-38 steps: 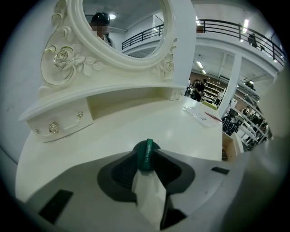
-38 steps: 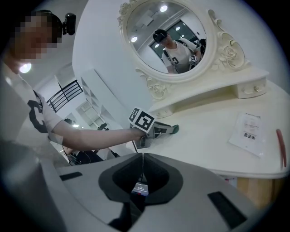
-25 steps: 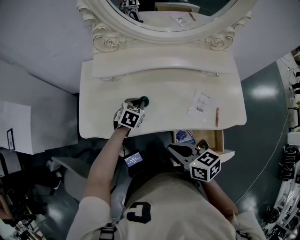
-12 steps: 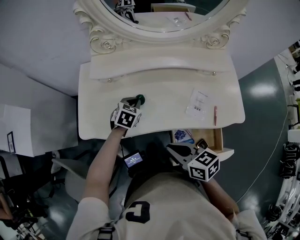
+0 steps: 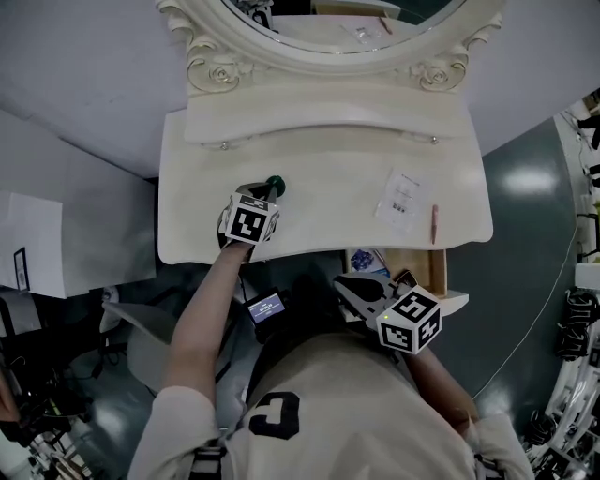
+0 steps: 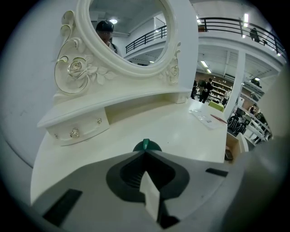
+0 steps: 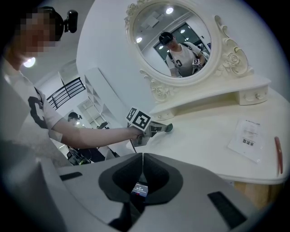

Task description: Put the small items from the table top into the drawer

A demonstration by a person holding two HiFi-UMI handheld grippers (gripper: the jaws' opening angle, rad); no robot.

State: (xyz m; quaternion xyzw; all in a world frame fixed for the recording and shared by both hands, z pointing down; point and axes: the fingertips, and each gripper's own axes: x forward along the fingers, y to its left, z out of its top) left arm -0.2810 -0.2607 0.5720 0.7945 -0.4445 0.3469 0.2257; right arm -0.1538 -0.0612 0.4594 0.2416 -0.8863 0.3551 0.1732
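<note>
White dressing table (image 5: 328,178) with an oval mirror (image 5: 347,23) fills the view. On its top, the left gripper (image 5: 270,189) has its jaws pinched together on a small green piece (image 5: 275,182). The right gripper (image 5: 341,285), closed and empty, hovers beside the open drawer (image 5: 439,274). A packet (image 5: 403,195) and a pink pen (image 5: 434,223) lie on the top near that drawer
</note>
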